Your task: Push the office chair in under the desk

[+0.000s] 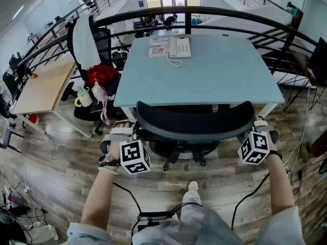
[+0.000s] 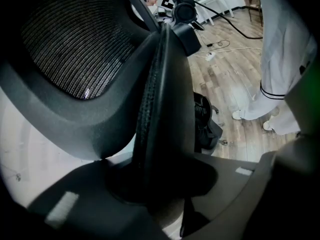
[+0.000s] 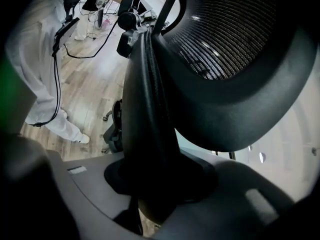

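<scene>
- The neighbouring chair [image 1: 94, 47], hung with a red bag [image 1: 101, 74], stands just beside the left corner of the desk [image 1: 204, 80]. If the push drifts left, the two chair bases could knock together.
- The left gripper [image 1: 122, 132] has its jaws clamped on the left edge of the backrest [image 1: 194, 122], with the rim pinched between both pads. That rim is curved and smooth, so a hard shove could make the jaws slide off it.
- The office chair [image 1: 179, 149] sits centred at the desk's near edge. Its seat seems partly underneath, and its backrest is out in front, close to the tabletop. It swivels and rolls on castors [image 1: 166, 166], so uneven force from the two hands would likely turn it askew rather than send it straight in.
- The right gripper [image 1: 261, 124] is clamped the same way on the backrest's right edge (its own view shows the rim gripped between the jaws).
- Cables [image 1: 245, 200] trail over the floor near the person's shoe [image 1: 192, 186]. Stepping forward with the push could snag one and jerk a hand off line.
</scene>
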`<control>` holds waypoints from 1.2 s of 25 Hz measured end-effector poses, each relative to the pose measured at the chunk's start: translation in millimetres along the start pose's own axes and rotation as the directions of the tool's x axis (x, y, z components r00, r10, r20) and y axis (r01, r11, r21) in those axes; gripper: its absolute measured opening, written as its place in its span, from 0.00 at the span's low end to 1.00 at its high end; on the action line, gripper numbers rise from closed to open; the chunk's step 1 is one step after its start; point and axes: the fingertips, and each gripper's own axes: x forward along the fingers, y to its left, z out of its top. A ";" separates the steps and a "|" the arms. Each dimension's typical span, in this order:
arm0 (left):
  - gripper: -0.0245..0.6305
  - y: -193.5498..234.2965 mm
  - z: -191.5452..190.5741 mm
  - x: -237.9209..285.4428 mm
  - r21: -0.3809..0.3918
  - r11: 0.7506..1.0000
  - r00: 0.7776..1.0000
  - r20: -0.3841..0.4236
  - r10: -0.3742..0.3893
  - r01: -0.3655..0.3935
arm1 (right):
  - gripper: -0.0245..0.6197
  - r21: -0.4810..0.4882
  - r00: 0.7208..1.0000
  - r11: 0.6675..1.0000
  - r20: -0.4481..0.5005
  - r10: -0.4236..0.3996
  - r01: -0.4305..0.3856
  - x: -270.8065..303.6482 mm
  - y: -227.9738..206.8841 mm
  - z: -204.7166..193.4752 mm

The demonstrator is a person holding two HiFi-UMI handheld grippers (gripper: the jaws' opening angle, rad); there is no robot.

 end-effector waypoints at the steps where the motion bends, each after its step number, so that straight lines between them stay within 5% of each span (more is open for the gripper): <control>1: 0.26 3.8 -0.2 3.8 -0.003 1.000 1.000 -0.006 0.002 -0.002 | 0.27 -0.004 1.000 1.000 0.006 0.003 -0.003 5.0 -5.0 -0.5; 30: 0.26 82.1 -37.7 91.7 -0.040 0.999 0.998 -0.057 0.003 -0.005 | 0.26 -0.088 0.997 0.996 0.066 0.040 -0.034 106.0 -95.2 19.9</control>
